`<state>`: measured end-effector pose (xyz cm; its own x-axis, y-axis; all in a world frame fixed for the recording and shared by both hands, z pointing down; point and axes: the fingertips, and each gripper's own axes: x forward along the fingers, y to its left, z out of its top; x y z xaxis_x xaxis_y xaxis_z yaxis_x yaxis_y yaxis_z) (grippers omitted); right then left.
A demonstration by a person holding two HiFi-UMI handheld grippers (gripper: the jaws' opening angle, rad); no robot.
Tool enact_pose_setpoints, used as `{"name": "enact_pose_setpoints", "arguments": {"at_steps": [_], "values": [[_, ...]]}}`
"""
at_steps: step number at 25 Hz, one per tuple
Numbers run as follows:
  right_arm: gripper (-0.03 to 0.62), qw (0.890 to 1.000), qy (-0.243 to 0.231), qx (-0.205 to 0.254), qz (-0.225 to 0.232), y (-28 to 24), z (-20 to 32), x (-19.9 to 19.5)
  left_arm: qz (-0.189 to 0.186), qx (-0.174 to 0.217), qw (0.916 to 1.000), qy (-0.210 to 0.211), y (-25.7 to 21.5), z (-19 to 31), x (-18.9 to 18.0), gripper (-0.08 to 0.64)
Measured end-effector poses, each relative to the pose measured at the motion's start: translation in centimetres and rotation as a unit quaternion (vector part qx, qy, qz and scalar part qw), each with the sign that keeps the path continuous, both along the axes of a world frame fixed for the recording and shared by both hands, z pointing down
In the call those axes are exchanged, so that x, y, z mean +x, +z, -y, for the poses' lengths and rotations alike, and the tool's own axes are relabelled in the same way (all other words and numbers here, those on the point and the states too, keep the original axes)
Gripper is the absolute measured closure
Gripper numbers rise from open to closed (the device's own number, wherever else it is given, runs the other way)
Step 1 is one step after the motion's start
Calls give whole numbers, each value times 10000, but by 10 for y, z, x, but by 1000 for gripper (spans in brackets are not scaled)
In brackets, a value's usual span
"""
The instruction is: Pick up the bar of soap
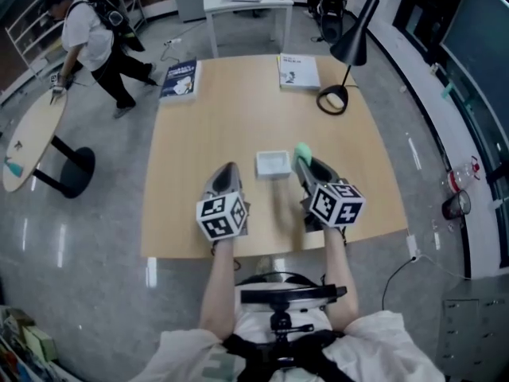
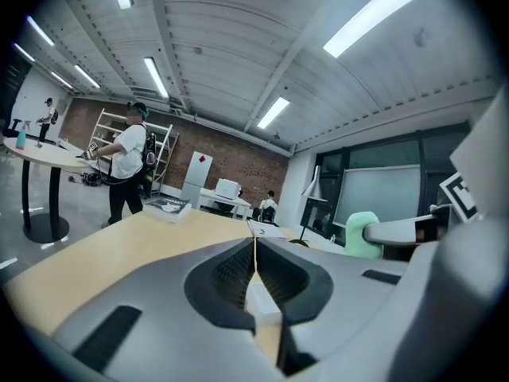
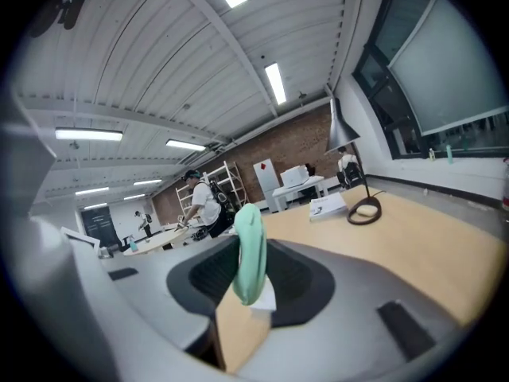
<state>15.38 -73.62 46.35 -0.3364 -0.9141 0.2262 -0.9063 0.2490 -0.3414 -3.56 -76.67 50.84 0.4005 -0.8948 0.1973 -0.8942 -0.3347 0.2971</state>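
Your right tool [image 1: 305,165] is clenched on the mint-green oval bar of soap [image 3: 249,249]. The bar stands on edge with its long axis upright, just right of the small white rectangular dish [image 1: 273,164] on the pale wooden table [image 1: 207,118]. Your left tool [image 1: 228,172], jaws pressed together on nothing, sits left of that dish.

Bare wood lies open across the table's [image 1: 207,134] left and middle, a white tray [image 1: 272,164] wedged between left gripper [image 1: 229,171] and right gripper [image 1: 303,159], while a dark book [image 1: 180,79], a white book [image 1: 298,72] and a black lamp [image 1: 355,38] line the far edge.
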Motion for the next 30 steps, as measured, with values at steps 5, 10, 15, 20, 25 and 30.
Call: {"name": "enact_pose_setpoints", "arguments": {"at_steps": [5, 10, 15, 20, 25, 30], "values": [[482, 9998, 78, 174, 58, -7, -78, 14, 69, 417, 9990, -134, -30, -70, -2, 545], [482, 9999, 166, 8, -21, 26, -216, 26, 71, 461, 9989, 57, -28, -206, 7, 545], [482, 9995, 53, -94, -295, 42, -342, 24, -27, 746, 9972, 97, -57, -323, -4, 545], [482, 9999, 61, 109, -106, 22, -412, 17, -69, 1077, 9941, 40, -89, -395, -17, 545], [482, 9989, 19, 400, -237, -10, -488, -10, -42, 1156, 9932, 109, -91, -474, -37, 545], [482, 9982, 100, 518, -299, -20, -599, -56, 330, 1047, 9934, 322, -67, -592, -74, 545]]}}
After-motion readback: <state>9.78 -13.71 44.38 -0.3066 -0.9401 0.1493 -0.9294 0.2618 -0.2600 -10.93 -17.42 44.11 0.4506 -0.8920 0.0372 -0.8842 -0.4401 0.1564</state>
